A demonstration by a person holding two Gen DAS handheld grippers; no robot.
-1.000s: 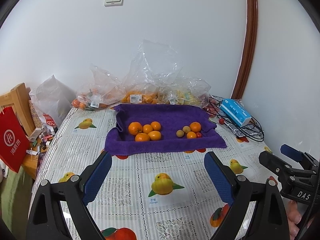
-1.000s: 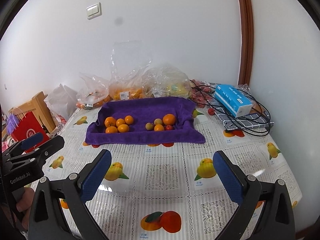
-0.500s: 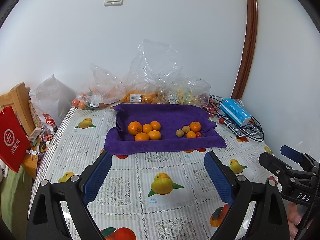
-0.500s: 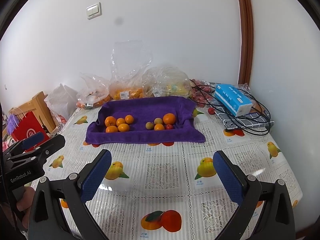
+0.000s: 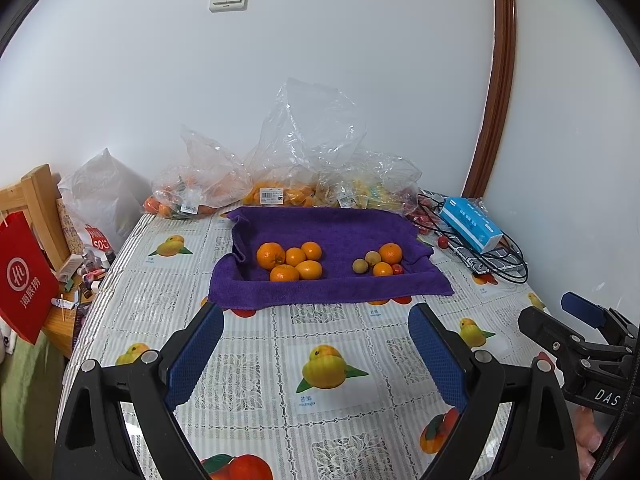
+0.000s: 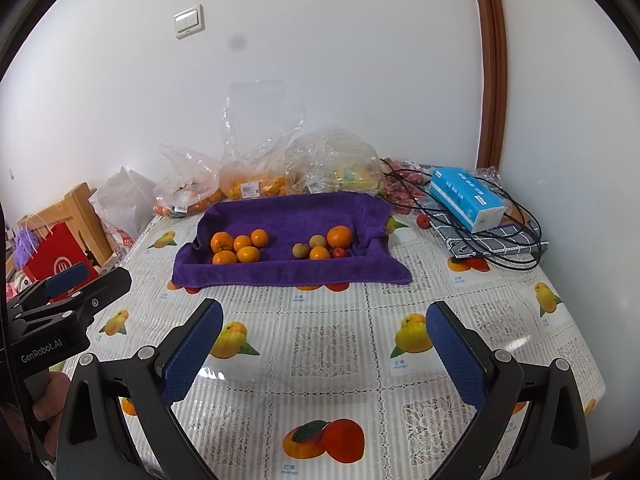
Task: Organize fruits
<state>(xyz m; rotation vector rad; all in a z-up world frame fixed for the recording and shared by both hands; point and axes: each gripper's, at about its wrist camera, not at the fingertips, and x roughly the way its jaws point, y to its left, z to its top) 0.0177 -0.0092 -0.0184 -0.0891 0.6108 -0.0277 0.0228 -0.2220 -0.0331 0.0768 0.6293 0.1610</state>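
A purple towel (image 5: 332, 288) (image 6: 288, 270) lies across the far half of the table. On its left sits a cluster of several oranges (image 5: 290, 260) (image 6: 239, 247). On its right lies a mixed group (image 5: 380, 261) (image 6: 325, 245): oranges, two small tan fruits and a small red one. My left gripper (image 5: 316, 322) is open over the patterned tablecloth, well short of the towel, nothing between its blue pads. My right gripper (image 6: 326, 320) is likewise open and empty, also short of the towel. Each gripper shows at the edge of the other's view.
Clear plastic bags of fruit (image 5: 280, 188) (image 6: 256, 180) line the wall behind the towel. A blue tissue box (image 5: 470, 226) (image 6: 466, 196) on a folded cloth with black cables sits at the right. A loose red fruit (image 6: 423, 221) lies nearby. A red bag (image 5: 22, 276) stands off the left edge.
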